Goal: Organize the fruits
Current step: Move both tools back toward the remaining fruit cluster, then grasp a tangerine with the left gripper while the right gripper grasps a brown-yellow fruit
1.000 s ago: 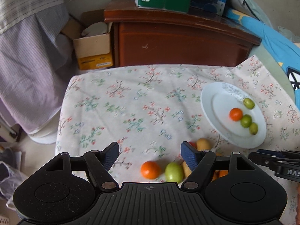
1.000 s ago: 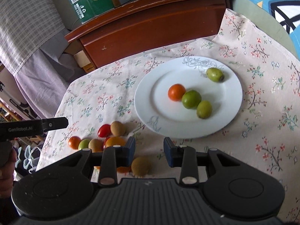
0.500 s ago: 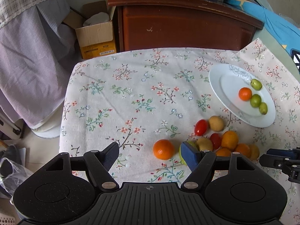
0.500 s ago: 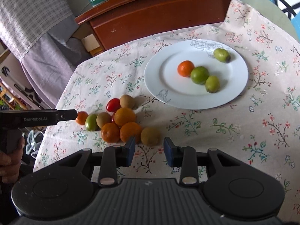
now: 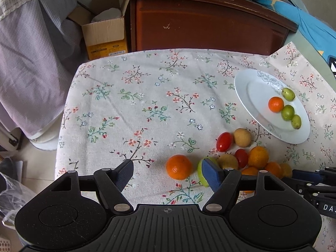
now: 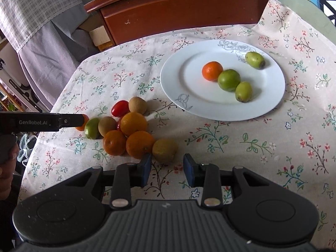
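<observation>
We hold our left gripper (image 5: 169, 173) low over the bench (image 5: 147, 96), which is covered by a floral cloth, with its fingers (image 5: 211, 175) spread wide and gripping nothing. A lone orange (image 5: 179, 167) lies on the cloth between them, nearer the right finger, and a green fruit (image 5: 201, 173) sits half hidden behind that finger's blue pad.

Our right gripper (image 6: 167, 169) hovers just short of the fruit pile, its fingers (image 6: 145, 169) parted narrowly and empty. A brownish round fruit (image 6: 164, 150) lies just beyond the gap between them, touching an orange (image 6: 140, 144) at its left. The rest of the pile is packed close: two more oranges (image 6: 114, 142), two red tomatoes (image 6: 120, 108), and two tan fruits (image 6: 137, 105).

The white plate (image 6: 189, 96) stands near the pile, toward the right side of the bench. On it we see one orange fruit (image 6: 212, 71) touching a round green one (image 6: 229, 79), an oval green one (image 6: 243, 91) against that, and another oval green one (image 6: 255, 59) apart near the far rim.

Behind the bench stands a dark wooden cabinet (image 5: 205, 25), with an open cardboard box (image 5: 105, 33) beside it.
</observation>
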Tool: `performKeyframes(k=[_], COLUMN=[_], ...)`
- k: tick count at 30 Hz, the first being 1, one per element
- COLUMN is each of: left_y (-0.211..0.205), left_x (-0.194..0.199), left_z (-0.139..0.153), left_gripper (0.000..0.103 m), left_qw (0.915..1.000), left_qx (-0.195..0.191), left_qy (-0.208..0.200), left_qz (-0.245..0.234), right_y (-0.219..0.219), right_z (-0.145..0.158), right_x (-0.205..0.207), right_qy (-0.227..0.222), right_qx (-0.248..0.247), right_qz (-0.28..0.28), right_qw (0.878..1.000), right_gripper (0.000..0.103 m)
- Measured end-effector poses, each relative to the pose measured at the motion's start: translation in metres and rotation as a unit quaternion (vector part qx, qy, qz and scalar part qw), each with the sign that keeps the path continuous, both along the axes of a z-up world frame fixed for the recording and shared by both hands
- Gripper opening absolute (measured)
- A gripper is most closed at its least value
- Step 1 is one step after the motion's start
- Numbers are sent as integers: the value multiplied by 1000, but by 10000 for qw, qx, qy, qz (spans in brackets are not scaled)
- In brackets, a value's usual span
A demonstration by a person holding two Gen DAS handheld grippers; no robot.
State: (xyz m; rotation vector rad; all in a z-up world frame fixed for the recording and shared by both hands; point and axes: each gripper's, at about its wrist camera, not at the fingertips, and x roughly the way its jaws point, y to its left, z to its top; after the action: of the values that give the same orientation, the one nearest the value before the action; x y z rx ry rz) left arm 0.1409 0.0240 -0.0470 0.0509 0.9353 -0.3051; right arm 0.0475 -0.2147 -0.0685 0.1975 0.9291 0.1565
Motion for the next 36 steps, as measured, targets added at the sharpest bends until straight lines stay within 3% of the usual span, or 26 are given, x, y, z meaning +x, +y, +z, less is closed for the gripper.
performKeyframes(k=[13,22,27,36], left_y=[12,0,-8,-14], left_x=[8,4,1,-2], left_z=[-4,-8,-14,-17], left_gripper=[73,69,57,56], left_qw=[9987,9999,9996,9986], left_qx=[-173,109,207,387], left_qy=[149,42,-2,-149], left_qz=[464,45,-169,-315], right_y=[4,4,3,1], right_z=[-2,-2,-3,-3], right_x=[3,5,6,8], right_qy=[-97,-146,-190,-190], right_qx=[-104,-124,-97,-33], right_qz=[27,2,-27,-81], right_qw=[9999,9998,9998,9998], right_gripper=[34,33,33,34])
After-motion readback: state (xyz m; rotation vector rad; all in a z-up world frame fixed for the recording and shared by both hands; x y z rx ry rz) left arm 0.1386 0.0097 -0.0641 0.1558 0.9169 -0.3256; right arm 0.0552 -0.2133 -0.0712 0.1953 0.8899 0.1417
